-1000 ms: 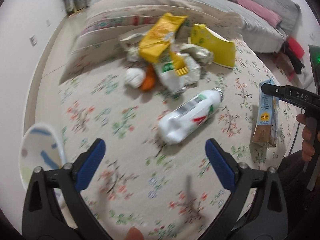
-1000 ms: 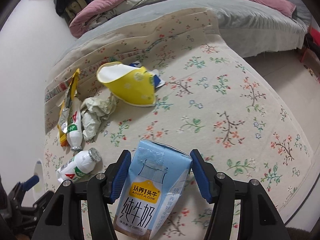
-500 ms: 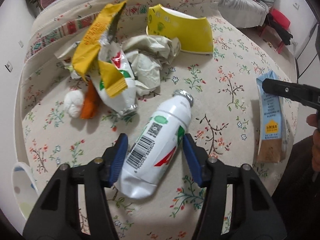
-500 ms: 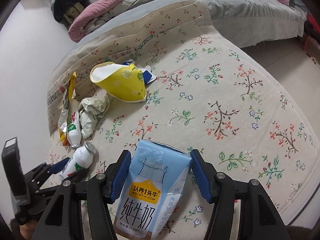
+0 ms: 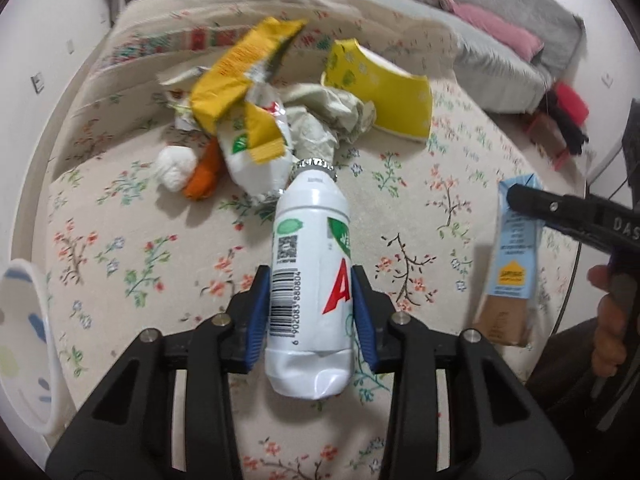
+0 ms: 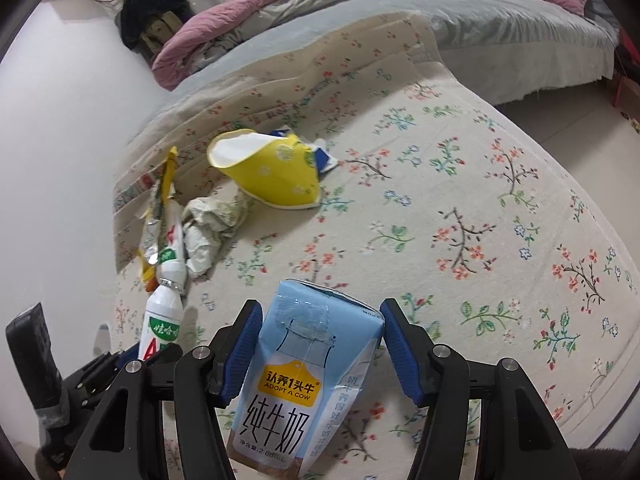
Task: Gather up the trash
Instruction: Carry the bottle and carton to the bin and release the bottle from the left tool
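A dented white plastic bottle [image 5: 308,232] with a red letter and a barcode lies on the floral cloth [image 5: 120,248], neck pointing away. My left gripper [image 5: 310,300] straddles its lower half, and its jaws are closing with both blue pads against the bottle's sides. In the right wrist view the same bottle [image 6: 164,320] shows at lower left. My right gripper [image 6: 320,320] is shut on a light blue milk carton [image 6: 304,380], held upright above the cloth. The left wrist view shows that carton [image 5: 516,264] at the right, beside a hand.
Beyond the bottle lies a heap: a yellow snack bag [image 5: 240,80], a white and green wrapper [image 5: 256,152], crumpled paper [image 5: 320,120], a crushed yellow paper bowl [image 5: 384,100], a white wad [image 5: 174,168]. A white container rim [image 5: 24,340] sits far left. A bed [image 6: 480,20] stands behind.
My left gripper went forward over the white bottle and its wide jaws narrowed until the pads met the bottle's sides. The right gripper kept still with the carton.
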{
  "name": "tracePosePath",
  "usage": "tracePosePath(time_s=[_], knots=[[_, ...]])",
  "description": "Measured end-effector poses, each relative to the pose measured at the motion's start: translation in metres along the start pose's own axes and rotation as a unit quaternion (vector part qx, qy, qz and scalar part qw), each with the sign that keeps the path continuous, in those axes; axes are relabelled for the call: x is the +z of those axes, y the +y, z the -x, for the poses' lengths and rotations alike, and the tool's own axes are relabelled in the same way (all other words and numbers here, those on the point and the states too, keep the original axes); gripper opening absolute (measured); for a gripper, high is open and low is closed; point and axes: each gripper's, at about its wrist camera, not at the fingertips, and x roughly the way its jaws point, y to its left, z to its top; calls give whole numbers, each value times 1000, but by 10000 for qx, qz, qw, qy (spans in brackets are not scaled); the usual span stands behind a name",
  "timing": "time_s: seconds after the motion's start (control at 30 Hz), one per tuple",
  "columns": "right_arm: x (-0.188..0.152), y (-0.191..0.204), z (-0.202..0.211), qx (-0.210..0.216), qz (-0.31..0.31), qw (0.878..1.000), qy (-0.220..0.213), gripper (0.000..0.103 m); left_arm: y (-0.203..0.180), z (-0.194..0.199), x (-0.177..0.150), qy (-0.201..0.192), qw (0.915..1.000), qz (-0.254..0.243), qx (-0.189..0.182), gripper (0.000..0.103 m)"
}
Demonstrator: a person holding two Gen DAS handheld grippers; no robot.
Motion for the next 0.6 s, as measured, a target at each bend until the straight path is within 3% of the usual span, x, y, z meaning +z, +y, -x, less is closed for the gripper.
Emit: tracePosePath(time_s=[0.6], knots=[[-10, 71, -7, 277, 600, 9978, 78, 61, 54, 47, -21, -494, 9966, 593, 286, 41]])
